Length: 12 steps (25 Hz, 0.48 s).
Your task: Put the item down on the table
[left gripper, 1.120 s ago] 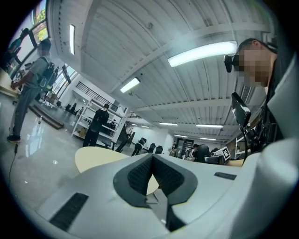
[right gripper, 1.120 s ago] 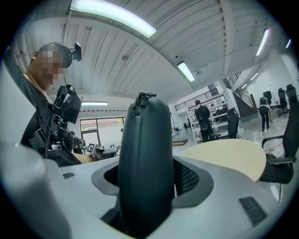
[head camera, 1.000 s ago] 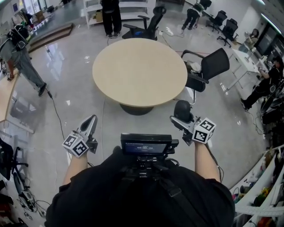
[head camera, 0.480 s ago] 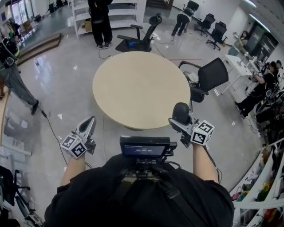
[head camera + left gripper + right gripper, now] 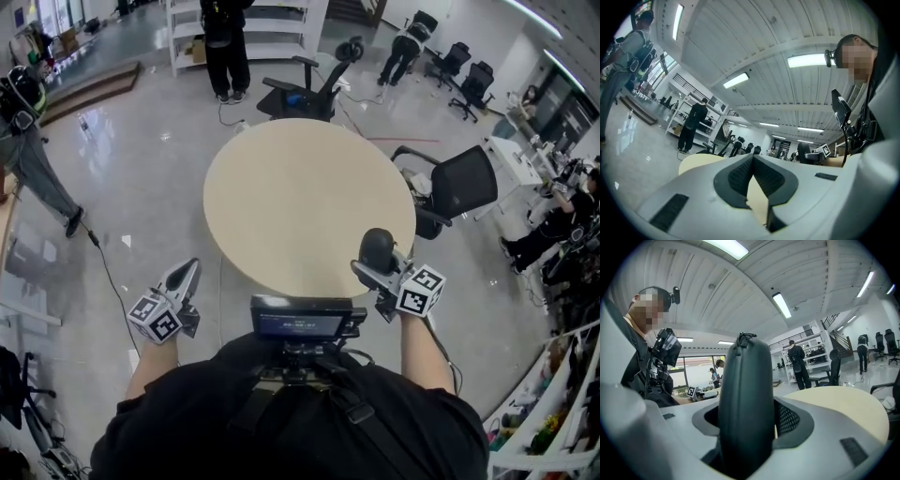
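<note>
A dark oval zippered case point(image 5: 377, 246) stands upright between the jaws of my right gripper point(image 5: 370, 264), which is shut on it. In the head view the case hangs over the near right rim of the round beige table point(image 5: 300, 187). In the right gripper view the case point(image 5: 744, 399) fills the middle, a black pad point(image 5: 790, 420) presses its side, and the table top point(image 5: 843, 404) lies beyond. My left gripper point(image 5: 187, 272) is shut with nothing in it, over the floor left of the table's near edge. In the left gripper view its tips point(image 5: 753, 157) meet, with the table point(image 5: 696, 161) ahead.
A black office chair point(image 5: 461, 186) stands close to the table's right side, and another point(image 5: 314, 82) at its far side. A person point(image 5: 225, 37) stands by white shelves at the back. Another person point(image 5: 28, 131) walks at the far left. A cable point(image 5: 103, 262) lies on the glossy floor.
The table has come nearer in the head view. Both grippers moved forward with me. The case went from over the floor to the table's near rim, still gripped.
</note>
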{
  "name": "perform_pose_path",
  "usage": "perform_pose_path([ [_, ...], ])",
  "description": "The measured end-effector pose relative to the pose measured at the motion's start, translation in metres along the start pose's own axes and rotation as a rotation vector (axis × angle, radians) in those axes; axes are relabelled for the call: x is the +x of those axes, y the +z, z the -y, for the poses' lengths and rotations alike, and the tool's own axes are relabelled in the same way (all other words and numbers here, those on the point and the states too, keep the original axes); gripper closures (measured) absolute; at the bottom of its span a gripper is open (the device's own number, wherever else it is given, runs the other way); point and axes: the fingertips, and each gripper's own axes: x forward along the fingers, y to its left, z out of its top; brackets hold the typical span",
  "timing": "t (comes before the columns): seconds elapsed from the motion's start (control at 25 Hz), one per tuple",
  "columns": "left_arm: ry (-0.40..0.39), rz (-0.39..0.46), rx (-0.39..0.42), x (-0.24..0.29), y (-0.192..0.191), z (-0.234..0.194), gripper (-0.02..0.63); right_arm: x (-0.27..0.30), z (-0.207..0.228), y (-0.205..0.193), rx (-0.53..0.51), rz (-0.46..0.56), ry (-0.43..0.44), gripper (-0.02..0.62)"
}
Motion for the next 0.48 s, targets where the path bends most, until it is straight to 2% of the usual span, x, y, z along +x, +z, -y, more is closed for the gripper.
perform_pose_path([
  [0.2, 0.049, 0.004, 0.031, 0.049, -0.007, 0.000, 0.609, 0.017, 0.061, 0.002, 0.001, -0.005, 0.077, 0.325],
  [0.36, 0.119, 0.045, 0.030, 0.088, 0.001, 0.009, 0.609, 0.022, 0.117, 0.023, -0.008, 0.002, 0.140, 0.324],
  [0.48, 0.139, 0.047, 0.034, 0.123, -0.006, 0.028, 0.609, 0.012, 0.160, 0.040, -0.024, 0.011, 0.175, 0.324],
])
